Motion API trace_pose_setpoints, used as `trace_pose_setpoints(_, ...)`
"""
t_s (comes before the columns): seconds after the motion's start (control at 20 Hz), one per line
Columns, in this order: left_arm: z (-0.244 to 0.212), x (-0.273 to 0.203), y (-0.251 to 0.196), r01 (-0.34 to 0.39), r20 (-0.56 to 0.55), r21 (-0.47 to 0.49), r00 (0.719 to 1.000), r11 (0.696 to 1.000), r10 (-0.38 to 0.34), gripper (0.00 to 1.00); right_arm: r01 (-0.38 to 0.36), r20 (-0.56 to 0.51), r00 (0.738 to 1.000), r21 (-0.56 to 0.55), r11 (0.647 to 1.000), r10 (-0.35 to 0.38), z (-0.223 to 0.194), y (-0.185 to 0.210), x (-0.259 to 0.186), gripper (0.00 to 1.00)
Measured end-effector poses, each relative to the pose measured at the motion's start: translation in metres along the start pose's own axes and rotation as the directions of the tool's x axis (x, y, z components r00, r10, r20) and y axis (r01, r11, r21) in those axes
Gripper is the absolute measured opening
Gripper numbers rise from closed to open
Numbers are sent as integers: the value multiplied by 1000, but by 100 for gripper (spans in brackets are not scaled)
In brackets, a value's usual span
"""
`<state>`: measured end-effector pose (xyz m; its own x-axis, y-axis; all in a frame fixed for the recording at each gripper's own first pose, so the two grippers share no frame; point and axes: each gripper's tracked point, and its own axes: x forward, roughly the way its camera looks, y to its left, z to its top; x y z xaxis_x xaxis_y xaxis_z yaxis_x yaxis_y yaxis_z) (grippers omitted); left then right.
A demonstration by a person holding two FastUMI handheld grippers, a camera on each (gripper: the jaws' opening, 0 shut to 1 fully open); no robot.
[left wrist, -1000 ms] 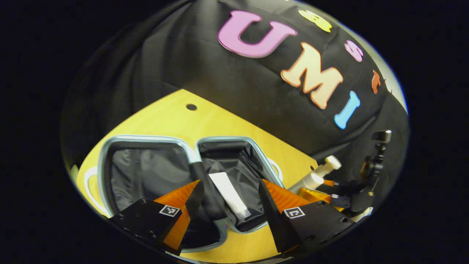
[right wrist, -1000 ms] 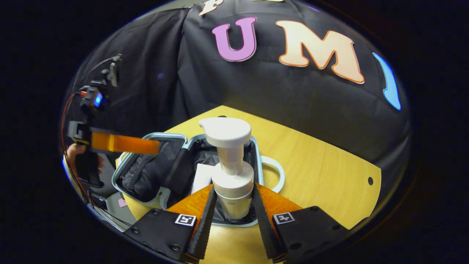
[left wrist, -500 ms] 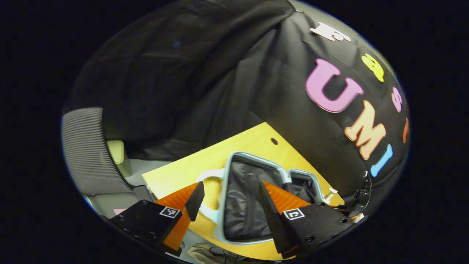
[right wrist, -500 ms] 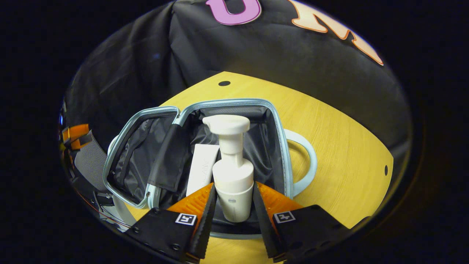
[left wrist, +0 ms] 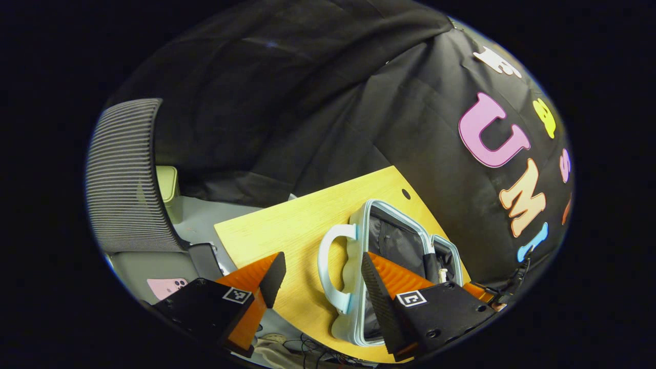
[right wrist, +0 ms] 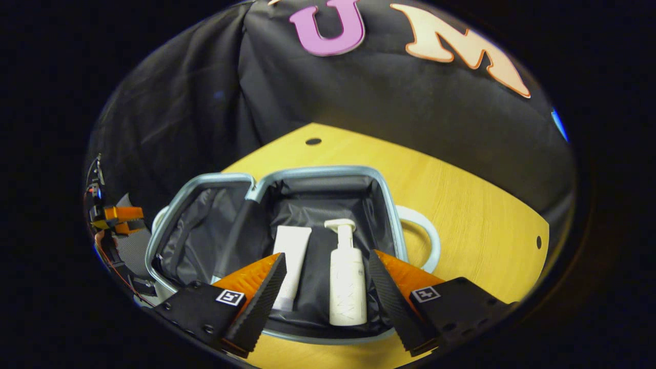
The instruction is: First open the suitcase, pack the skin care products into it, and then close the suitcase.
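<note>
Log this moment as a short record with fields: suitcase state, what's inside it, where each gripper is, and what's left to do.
suitcase: open flat on the wooden table, both halves lined in dark fabric
contents: pump bottle and tube lying side by side in the right half
right gripper: jaws open, empty, above the bottle
left gripper: jaws open, empty, at the left half's handle
remaining: suitcase not yet closed
</note>
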<state>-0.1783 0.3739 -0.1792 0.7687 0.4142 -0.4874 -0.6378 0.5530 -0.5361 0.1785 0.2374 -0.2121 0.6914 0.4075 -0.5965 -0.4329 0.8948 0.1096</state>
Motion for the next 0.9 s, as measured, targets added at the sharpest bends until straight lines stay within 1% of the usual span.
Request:
trace_pose_setpoints(0.1, -5, 13, 3, 9, -16, -8, 1000, 1000, -9, 87, 8, 115, 993, 2, 1000, -8, 20, 3, -20, 100)
trace_pose_setpoints(0.2, -10, 23, 5, 17, -37, -13, 999, 1000, -17, 87, 33, 220, 975, 6, 999, -34, 36, 0, -46, 100)
trace_pose_setpoints(0.25, -13, 27, 4, 20, -47, -19, 999, 1000, -21, 87, 60, 265, 962, 11, 998, -61, 43, -5, -60, 100)
trace_pose_setpoints(0.45, -24, 40, -2, 50, -81, -64, 995, 997, -55, 87, 155, 372, 913, 62, 986, -167, 54, -36, -118, 100)
trace_pose_setpoints(0.5, -28, 44, -2, 56, -88, -76, 994, 996, -62, 90, 186, 383, 901, 82, 979, -203, 52, -47, -133, 100)
trace_pose_setpoints(0.55, -30, 46, -3, 67, -93, -88, 993, 994, -75, 82, 210, 396, 888, 102, 972, -233, 51, -55, -148, 100)
trace_pose_setpoints(0.6, -33, 48, -6, 83, -100, -109, 991, 991, -94, 76, 227, 407, 876, 127, 966, -260, 50, -61, -162, 100)
trace_pose_setpoints(0.65, -34, 50, -9, 99, -103, -133, 988, 986, -113, 72, 240, 416, 865, 149, 959, -282, 48, -67, -174, 100)
trace_pose_setpoints(0.7, -34, 54, -9, 100, -100, -160, 988, 982, -117, 56, 254, 422, 856, 164, 953, -300, 45, -74, -185, 100)
trace_pose_setpoints(0.85, -35, 56, -12, 106, -105, -204, 986, 973, -129, 6, 313, 416, 836, 173, 934, -357, 33, -95, -210, 100)
trace_pose_setpoints(0.9, -36, 53, -12, 106, -111, -203, 985, 973, -131, 3, 324, 408, 835, 179, 929, -370, 29, -100, -217, 100)
